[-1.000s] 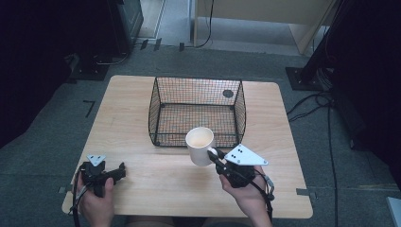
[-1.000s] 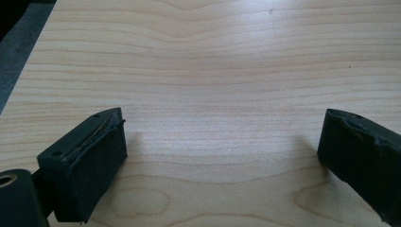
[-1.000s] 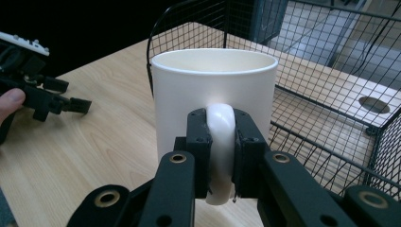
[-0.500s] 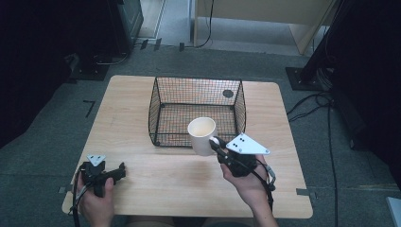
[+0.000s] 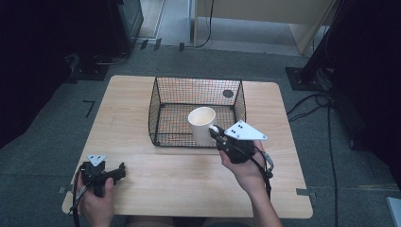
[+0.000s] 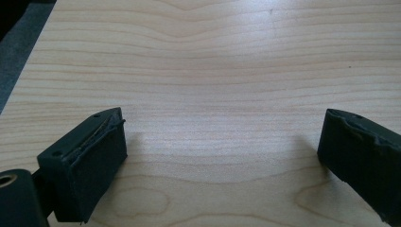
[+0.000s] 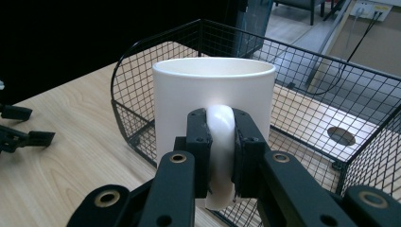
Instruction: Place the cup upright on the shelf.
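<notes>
R gripper (image 5: 218, 134) — jaws pinching mug (image 5: 202, 124) by its handle (image 7: 221, 142), mug upright, centre frame at basket (image 5: 161, 101) front rim, off the table (image 5: 189, 179) | L gripper (image 5: 118, 171) — lower left, jaws spread wide, nothing between, low over bare wood | hands well apart

One mug (image 5: 202, 124), one wire basket (image 5: 161, 101), two tongs (image 5: 215, 133) (image 5: 122, 171)

mug (image 7: 213, 94): glossy white ceramic | basket (image 5: 163, 99): black wire mesh | table (image 5: 179, 170): pale matt wood grain
</notes>
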{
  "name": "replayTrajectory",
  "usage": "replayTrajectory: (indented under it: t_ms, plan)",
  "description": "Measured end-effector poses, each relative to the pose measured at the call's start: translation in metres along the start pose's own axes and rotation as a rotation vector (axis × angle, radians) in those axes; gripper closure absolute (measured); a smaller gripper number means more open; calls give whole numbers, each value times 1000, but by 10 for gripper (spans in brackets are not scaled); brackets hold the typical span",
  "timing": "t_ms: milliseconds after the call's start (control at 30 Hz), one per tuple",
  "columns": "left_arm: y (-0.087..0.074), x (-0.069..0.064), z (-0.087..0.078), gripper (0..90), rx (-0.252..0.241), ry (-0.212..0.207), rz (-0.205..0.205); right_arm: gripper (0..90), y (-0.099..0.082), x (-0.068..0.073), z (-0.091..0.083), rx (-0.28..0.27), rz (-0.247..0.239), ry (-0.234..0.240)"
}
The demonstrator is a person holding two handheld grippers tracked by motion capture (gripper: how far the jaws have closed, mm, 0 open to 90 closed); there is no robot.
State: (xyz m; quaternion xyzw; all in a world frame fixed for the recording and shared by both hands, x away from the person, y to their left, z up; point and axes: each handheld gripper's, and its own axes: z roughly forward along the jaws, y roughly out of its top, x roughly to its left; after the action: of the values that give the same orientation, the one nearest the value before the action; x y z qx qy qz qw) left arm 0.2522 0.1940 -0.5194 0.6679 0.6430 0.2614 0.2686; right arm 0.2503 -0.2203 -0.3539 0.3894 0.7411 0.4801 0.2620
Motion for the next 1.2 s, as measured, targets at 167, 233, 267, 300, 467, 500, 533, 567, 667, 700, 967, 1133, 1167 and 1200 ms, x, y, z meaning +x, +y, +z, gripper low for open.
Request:
replayTrajectory:
  t_ms: [167,233,267,300,467,500,533,567,667,700,967,1133,1167,1200]
  plan:
    - [0,0,0,22,2,0,2,806,4,-7,11,-4,12,7]
    - [0,0,0,22,2,0,2,806,6,-10,15,-4,13,7]
    - [0,0,0,22,1,0,2,806,7,-11,17,-8,16,5]
    - [0,0,0,22,1,0,2,806,8,-12,19,-14,17,2]
    - [0,0,0,22,1,0,1,806,13,-18,30,-31,13,-13]
    - [0,0,0,22,1,0,1,806,13,-19,32,-32,17,-12]
    - [0,0,0,22,1,0,1,806,14,-21,35,-35,13,-12]
    - [0,0,0,22,0,0,0,806,14,-22,38,-36,13,-16]
    - [0,0,0,23,1,0,1,806,12,-28,47,-36,26,-22]
    - [0,0,0,22,1,0,1,806,11,-31,53,-38,27,-24]
    - [0,0,0,22,2,0,3,806,10,-46,77,-28,32,-5]
    - [0,0,0,22,2,1,3,806,12,-56,90,-28,28,22]
    - [0,0,0,23,2,0,3,806,12,-58,92,-28,27,22]
    - [0,0,0,22,2,0,3,806,13,-60,95,-31,23,21]
